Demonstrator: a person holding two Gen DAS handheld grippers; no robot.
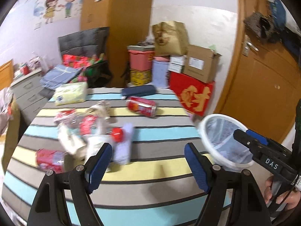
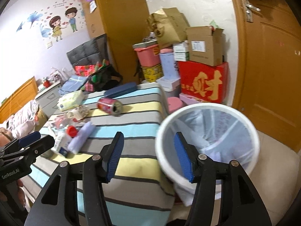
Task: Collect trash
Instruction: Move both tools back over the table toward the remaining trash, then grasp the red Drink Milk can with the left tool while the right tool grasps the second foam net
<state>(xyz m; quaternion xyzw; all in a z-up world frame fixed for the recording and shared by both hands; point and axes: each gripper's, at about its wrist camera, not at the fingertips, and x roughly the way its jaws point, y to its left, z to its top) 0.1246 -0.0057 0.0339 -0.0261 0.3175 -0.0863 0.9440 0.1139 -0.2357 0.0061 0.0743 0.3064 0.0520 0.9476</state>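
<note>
The striped table (image 1: 150, 169) still carries all the trash: cans (image 1: 141, 106), wrappers (image 1: 75, 120) and a bottle (image 1: 105, 139) near its left edge. The bin (image 2: 207, 141), off the right edge, looks almost empty. Left gripper (image 1: 148, 167) gapes wide, empty; right gripper (image 2: 150, 158) straddles the bin's rim, unclamped.

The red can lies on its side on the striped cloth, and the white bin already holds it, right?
Not quite: the red can lies on its side on the striped cloth, but outside the white bin, as the right wrist view shows.
</note>
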